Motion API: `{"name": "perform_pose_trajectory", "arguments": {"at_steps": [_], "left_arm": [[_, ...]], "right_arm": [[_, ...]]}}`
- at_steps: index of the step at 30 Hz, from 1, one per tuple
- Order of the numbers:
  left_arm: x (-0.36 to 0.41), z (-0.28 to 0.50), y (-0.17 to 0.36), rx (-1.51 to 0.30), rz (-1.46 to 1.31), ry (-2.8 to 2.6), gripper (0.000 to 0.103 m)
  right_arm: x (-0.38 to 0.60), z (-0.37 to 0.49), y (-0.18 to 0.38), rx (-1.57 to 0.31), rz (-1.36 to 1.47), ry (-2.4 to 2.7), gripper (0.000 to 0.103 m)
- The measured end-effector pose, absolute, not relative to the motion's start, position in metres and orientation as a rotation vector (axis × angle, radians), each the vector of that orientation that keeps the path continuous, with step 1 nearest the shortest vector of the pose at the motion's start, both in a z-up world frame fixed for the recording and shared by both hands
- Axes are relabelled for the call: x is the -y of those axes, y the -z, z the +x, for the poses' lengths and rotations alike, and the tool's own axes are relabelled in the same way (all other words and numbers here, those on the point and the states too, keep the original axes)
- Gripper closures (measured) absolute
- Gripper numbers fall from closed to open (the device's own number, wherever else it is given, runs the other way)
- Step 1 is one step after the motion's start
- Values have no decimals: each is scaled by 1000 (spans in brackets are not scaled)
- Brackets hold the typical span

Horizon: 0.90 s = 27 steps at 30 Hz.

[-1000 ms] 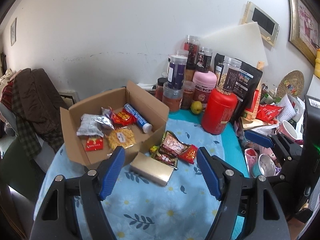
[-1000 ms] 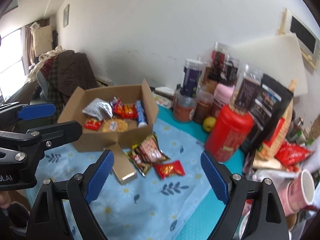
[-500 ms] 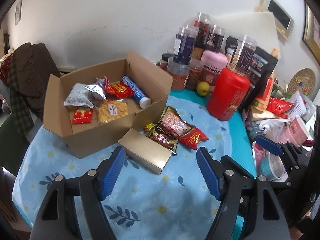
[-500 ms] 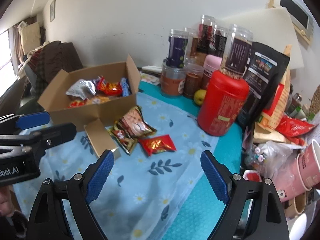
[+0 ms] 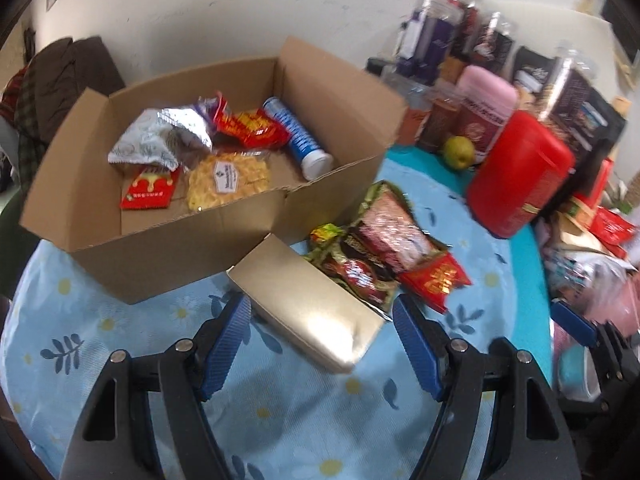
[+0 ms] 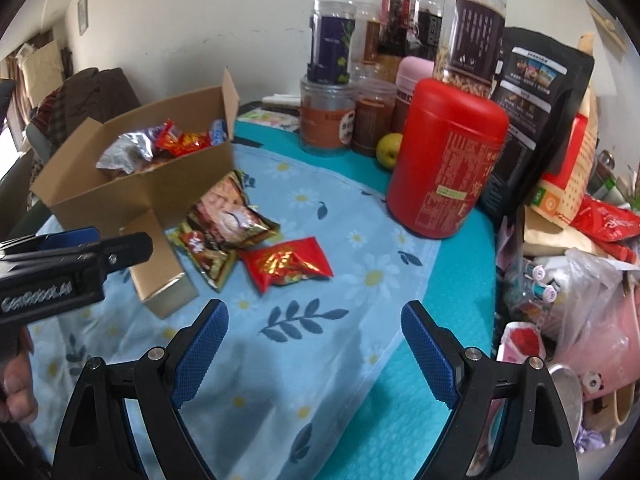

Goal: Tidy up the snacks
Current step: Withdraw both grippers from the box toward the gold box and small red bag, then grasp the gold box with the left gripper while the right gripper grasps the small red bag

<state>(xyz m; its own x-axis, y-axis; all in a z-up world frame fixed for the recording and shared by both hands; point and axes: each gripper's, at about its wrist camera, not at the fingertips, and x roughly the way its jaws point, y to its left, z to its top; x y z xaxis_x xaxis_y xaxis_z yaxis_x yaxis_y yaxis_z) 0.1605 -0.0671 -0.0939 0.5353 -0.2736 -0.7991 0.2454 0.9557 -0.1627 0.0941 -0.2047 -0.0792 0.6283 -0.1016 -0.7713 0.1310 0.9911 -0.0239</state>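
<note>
Both grippers – left gripper (image 5: 322, 338), right gripper (image 6: 314, 346) – hang with jaws apart and empty, the gold box (image 5: 308, 312) at the left's twelve o'clock, likely bound for the cardboard box (image 5: 192, 240).

A lived-in home room: a worktop (image 6: 372, 276) under a daisy-print cloth, food jars (image 6: 468, 28) and a red canister (image 6: 444, 160) crowding it toward 1 o'clock, pink mugs (image 6: 600, 384) at 4 o'clock, coats heaped over a chair (image 5: 60, 76) at 10 o'clock, framed pictures (image 6: 82, 12) on white walls.
</note>
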Motion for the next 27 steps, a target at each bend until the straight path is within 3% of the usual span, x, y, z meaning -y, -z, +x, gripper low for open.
{"name": "perform_pose_trajectory", "arguments": {"at_steps": [7,19,27], "left_arm": [[67,183,119,-1004,-39,262,29],[46,175,112,-931,90,224,29],[35,182,114,-978,-34,298,29]], "right_arm": [[214,113,95,-907,72,119,14],[214,149,111,-945,112,89,14],[216,171,120,-965,147,70,14]]}}
